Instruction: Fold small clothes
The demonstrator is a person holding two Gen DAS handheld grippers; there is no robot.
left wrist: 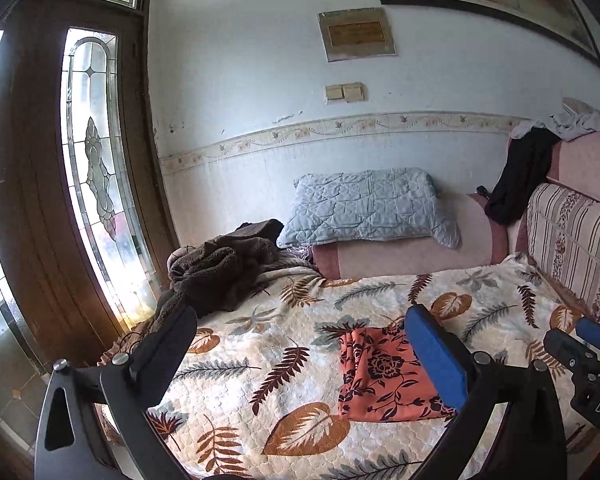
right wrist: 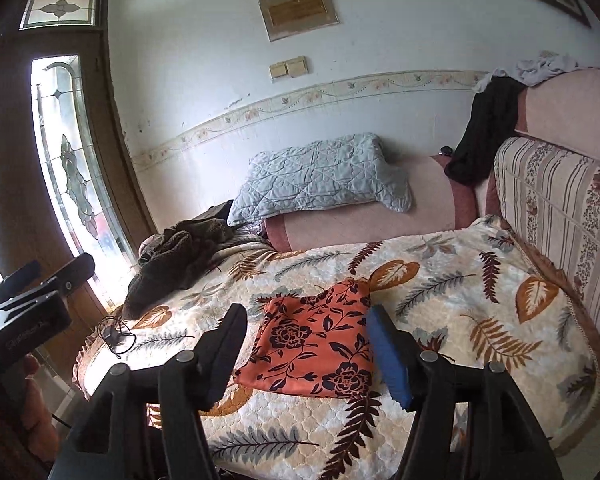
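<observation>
An orange garment with a dark flower print (left wrist: 380,376) lies folded flat on the leaf-patterned blanket (left wrist: 260,360); it also shows in the right wrist view (right wrist: 316,344). My left gripper (left wrist: 304,344) is open and empty, held above the blanket to the garment's left. My right gripper (right wrist: 306,348) is open and empty, hovering just before the garment, not touching it. The right gripper shows at the right edge of the left wrist view (left wrist: 580,356), and the left gripper at the left edge of the right wrist view (right wrist: 40,292).
A brown fleece heap (left wrist: 216,272) lies at the blanket's far left. A grey quilted pillow (left wrist: 368,208) rests on a pink bolster (left wrist: 412,252). A striped cushion (right wrist: 560,208) and sofa back with dark and white clothes (right wrist: 488,128) stand right. A wooden door (left wrist: 40,180) is left.
</observation>
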